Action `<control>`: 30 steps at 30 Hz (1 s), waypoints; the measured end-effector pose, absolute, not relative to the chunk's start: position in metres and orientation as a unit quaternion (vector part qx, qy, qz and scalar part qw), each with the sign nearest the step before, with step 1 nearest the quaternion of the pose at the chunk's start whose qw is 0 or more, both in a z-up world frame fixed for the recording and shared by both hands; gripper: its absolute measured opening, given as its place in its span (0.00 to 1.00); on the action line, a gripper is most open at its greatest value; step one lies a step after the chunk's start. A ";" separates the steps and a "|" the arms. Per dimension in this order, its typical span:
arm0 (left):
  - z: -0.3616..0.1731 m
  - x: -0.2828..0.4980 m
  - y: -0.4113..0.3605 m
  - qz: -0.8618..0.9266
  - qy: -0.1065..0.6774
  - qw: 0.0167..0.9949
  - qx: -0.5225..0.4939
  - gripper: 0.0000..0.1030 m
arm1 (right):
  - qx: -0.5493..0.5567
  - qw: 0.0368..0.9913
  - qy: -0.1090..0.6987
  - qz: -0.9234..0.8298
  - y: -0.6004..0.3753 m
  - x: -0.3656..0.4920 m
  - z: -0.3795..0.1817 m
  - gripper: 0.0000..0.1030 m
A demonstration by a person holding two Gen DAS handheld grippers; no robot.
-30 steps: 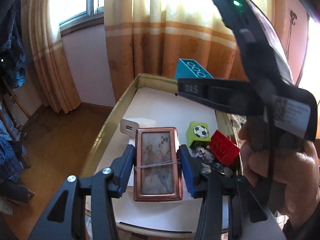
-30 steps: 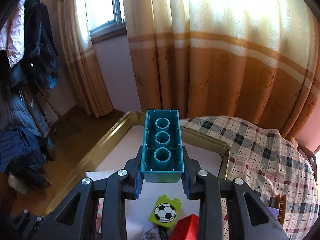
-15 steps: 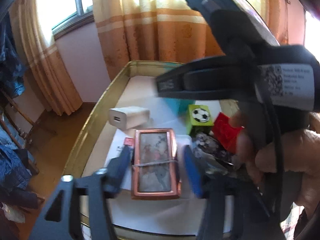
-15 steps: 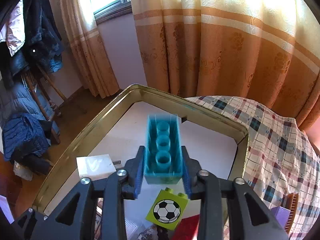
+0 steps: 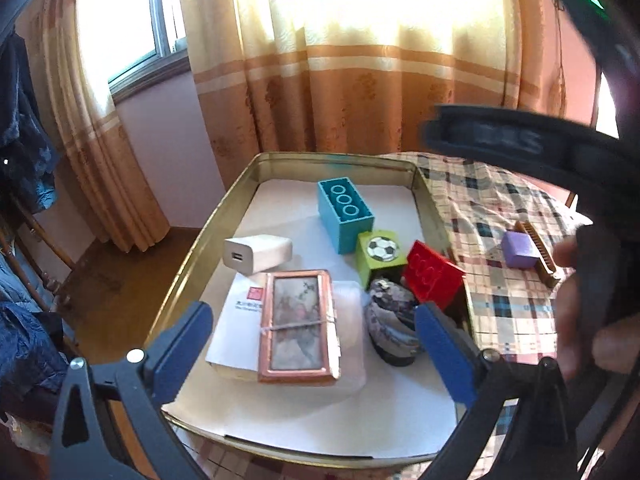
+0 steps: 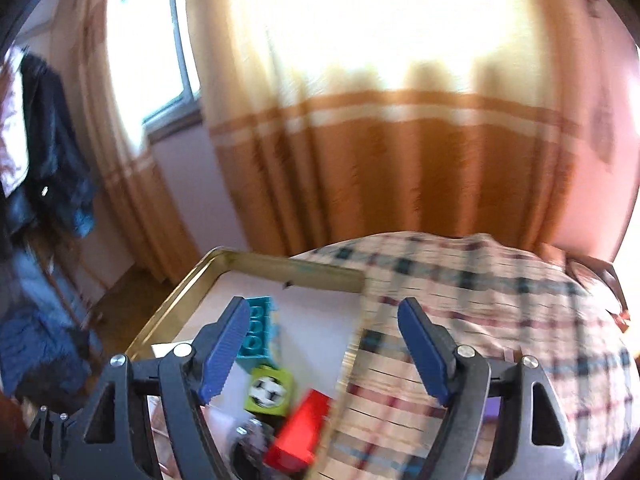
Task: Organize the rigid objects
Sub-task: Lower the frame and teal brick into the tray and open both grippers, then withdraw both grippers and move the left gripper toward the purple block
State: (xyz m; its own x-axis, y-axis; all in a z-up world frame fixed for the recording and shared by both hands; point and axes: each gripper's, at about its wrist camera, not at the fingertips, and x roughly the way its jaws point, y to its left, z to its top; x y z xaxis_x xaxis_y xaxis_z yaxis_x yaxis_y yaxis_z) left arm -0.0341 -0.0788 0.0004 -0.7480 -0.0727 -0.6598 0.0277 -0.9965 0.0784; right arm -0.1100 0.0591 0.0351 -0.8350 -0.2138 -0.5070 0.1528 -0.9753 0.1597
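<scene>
Teal block, green cube, red brick (one apiece)

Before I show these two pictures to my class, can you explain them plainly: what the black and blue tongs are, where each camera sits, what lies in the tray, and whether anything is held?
No robot here: a person holds a two-finger clamp in each hand, with a fisheye camera on each looking out along its fingers. One picture is from the left gripper, the other, blurred, from the right gripper.

A gold tray sits on a checked cloth. In it lie a teal block, a green football cube, a red block, a white charger, a copper frame on paper, and a dark patterned thing I cannot name. On the cloth outside are a purple cube and a comb.

Both grippers are open, holding nothing.
</scene>
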 end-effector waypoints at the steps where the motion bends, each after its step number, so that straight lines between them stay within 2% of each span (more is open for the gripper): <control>1: 0.001 -0.031 -0.076 -0.936 -0.032 0.022 0.349 1.00 | 0.260 0.076 -0.061 -0.961 0.069 -0.101 0.035 0.76; 14: 0.003 -0.015 -0.040 -0.949 -0.037 -0.021 0.311 0.99 | 0.207 -0.051 -0.070 -0.975 0.152 -0.026 0.020 0.76; 19: 0.000 -0.014 -0.030 -0.950 -0.037 -0.029 0.310 0.99 | 0.203 -0.076 -0.055 -0.975 0.166 -0.013 0.012 0.76; 30: -0.006 -0.010 -0.012 -0.950 -0.050 -0.045 0.306 1.00 | 0.196 -0.122 -0.083 -0.969 0.198 0.001 0.002 0.76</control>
State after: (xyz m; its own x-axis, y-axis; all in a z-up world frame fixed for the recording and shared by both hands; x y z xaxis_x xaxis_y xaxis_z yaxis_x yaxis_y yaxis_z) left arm -0.0097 -0.0120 -0.0058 -0.8087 0.0553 -0.5856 -0.1164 -0.9909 0.0671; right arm 0.0014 0.1982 0.0018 -0.8934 0.2031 -0.4008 -0.2686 -0.9565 0.1140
